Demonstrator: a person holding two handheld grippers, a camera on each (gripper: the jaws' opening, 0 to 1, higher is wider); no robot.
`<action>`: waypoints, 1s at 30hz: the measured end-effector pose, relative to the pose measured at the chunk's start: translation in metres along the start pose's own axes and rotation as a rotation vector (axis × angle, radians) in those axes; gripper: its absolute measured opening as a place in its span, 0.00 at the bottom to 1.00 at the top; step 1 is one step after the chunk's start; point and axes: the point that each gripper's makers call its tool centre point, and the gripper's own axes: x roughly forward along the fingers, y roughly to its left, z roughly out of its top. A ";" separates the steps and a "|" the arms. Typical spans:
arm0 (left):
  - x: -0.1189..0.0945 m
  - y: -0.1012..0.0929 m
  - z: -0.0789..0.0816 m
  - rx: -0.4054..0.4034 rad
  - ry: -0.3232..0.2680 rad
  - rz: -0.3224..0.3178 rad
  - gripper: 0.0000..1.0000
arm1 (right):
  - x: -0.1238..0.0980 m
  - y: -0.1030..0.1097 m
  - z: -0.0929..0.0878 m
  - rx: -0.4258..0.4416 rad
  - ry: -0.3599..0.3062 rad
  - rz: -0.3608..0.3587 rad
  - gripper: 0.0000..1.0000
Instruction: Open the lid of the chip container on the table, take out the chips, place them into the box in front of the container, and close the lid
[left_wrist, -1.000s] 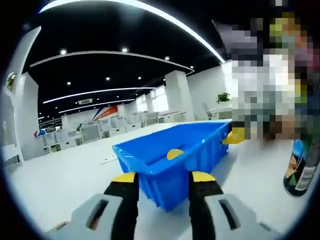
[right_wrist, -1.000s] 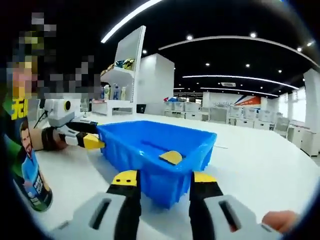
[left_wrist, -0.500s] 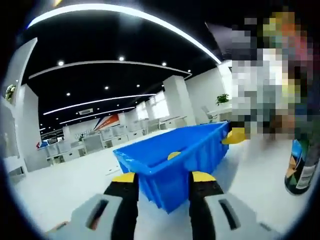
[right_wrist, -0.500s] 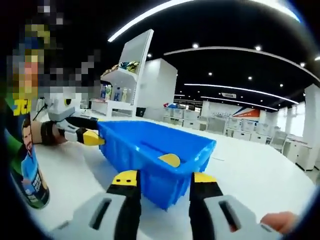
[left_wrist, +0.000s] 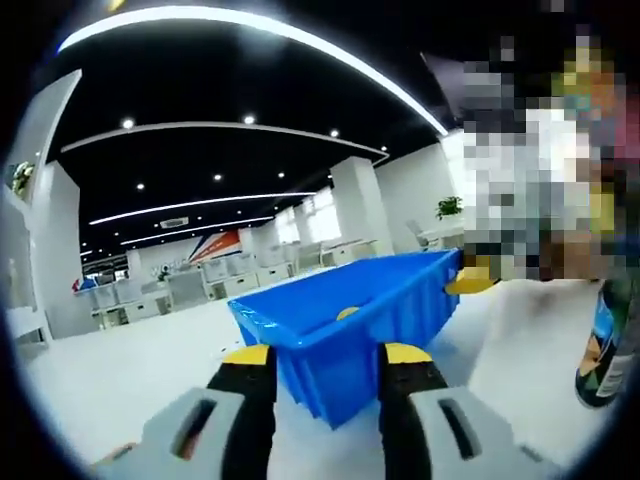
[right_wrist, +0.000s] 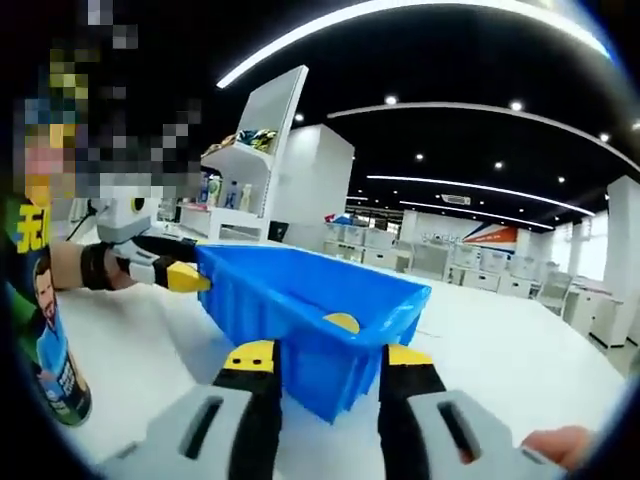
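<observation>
Black ceiling (left_wrist: 230, 90), light strips (right_wrist: 420, 10), white desks (left_wrist: 200, 285)

no legible text; yellow characters on the chip container (right_wrist: 45, 330) unreadable

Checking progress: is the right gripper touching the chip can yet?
Apart. In the right gripper view the chip can stands far left, white table between it and the open right gripper.

The chip container (left_wrist: 606, 350) is cut off at the right edge of the left gripper view and at the left edge of the right gripper view, its lid hidden. The blue box's (right_wrist: 300, 320) near wall hides its floor.
</observation>
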 end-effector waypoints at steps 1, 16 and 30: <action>0.002 0.001 0.000 -0.001 -0.001 0.000 0.41 | 0.001 -0.001 0.001 0.001 0.000 0.001 0.33; 0.032 0.026 -0.024 -0.028 0.039 0.011 0.40 | 0.043 -0.019 -0.017 -0.018 0.033 0.023 0.33; 0.035 0.026 -0.036 -0.016 0.057 0.009 0.41 | 0.046 -0.017 -0.029 -0.022 0.045 0.025 0.35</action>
